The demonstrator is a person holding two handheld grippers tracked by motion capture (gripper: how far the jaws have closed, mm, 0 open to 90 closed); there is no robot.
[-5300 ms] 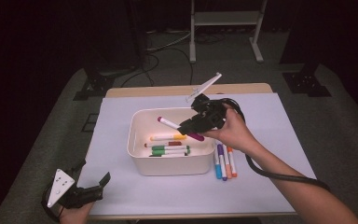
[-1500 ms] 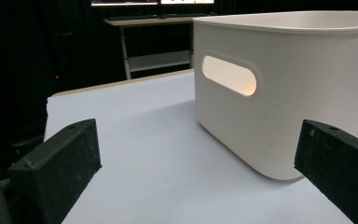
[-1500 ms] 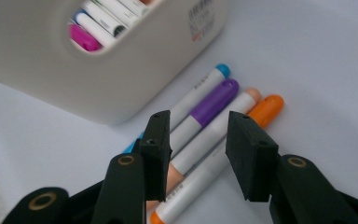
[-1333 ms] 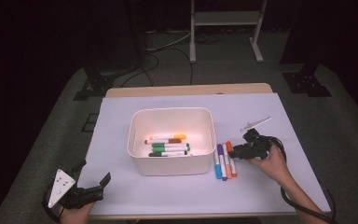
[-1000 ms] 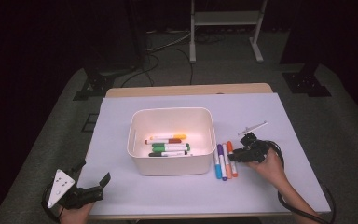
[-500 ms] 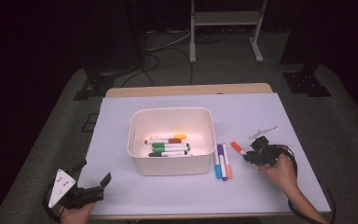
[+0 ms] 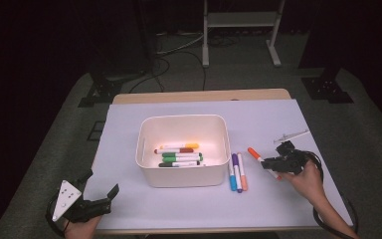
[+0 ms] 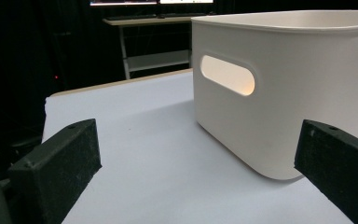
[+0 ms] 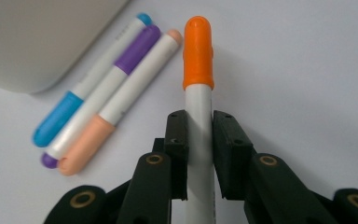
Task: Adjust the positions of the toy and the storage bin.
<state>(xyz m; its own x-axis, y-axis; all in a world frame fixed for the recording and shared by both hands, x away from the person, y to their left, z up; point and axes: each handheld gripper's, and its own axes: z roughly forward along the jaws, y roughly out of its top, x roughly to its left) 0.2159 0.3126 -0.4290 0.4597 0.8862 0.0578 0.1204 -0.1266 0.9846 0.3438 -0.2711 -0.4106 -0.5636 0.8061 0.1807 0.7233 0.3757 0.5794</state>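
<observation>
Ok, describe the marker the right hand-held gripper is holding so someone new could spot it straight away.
Find the white bin in the middle of the table. To its right lie three markers side by side, and further right the right hand-held gripper is shut on the marker. It has a white barrel and a bright orange cap, and sits apart from the three.

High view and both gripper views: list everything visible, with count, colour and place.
Bin: one, white, centre of the table.
Markers in bin: about four; orange, red and green caps; lying on its floor.
Loose markers: three; blue, purple and peach caps; side by side on the table just right of the bin.
Orange marker: one, white barrel, clamped in the right gripper.
Table: one, pale lavender top with a wooden far edge.
Shelf frame: one, white, on the floor behind the table.
Left gripper: black, open, near left corner.
Right gripper: black, right of the loose markers.
</observation>
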